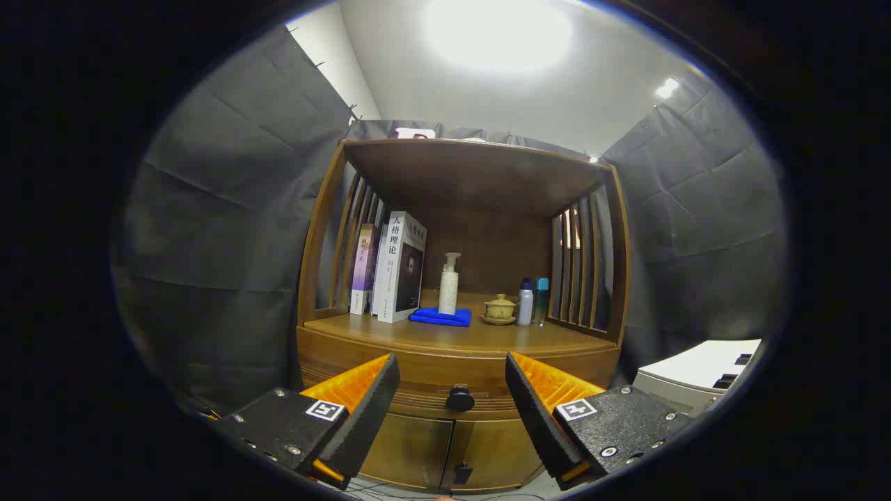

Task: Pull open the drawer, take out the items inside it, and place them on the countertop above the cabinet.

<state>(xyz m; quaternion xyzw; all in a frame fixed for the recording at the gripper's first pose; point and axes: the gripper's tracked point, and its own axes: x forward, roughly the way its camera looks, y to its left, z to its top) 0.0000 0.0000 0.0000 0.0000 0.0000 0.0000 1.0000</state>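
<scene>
Drawer: one curved-front wooden drawer (424,379) under the countertop, shut; contents cannot be told.
Knob: one round dark knob (460,398) at the middle of the drawer front, seen in the gap between the two fingers, beyond their tips, touching neither.
Gripper: one two-finger gripper (452,390), fingers spread wide apart and holding nothing; one finger (362,410) to the left of the knob, the other (539,410) to the right.
Cabinet: one brown wooden cabinet (317,229) with slatted sides and a roof panel; two lower doors (411,452) below the drawer, shut, with one small dark handle (461,474) at their meeting edge.
Countertop: wooden countertop (480,337) above the drawer, bearing the items below.
Books: three upright books counted at the left; one purple-spined (364,268), one white-spined with a dark portrait cover (400,268), and a thin pale one between them, partly hidden.
Cloth: one folded blue cloth (440,317) just right of the books.
Pump bottle: one white pump bottle (449,285) upright at the back of the cloth.
Cup: one tan lidded ceramic cup (500,307) on a matching saucer, right of the cloth.
Bottles: two small bottles at the right slats; one white with dark cap (525,303), one teal (541,300), side by side.
Surroundings: grey cloth walls (230,229); one white box-like unit (699,372) to the right of the cabinet.
</scene>
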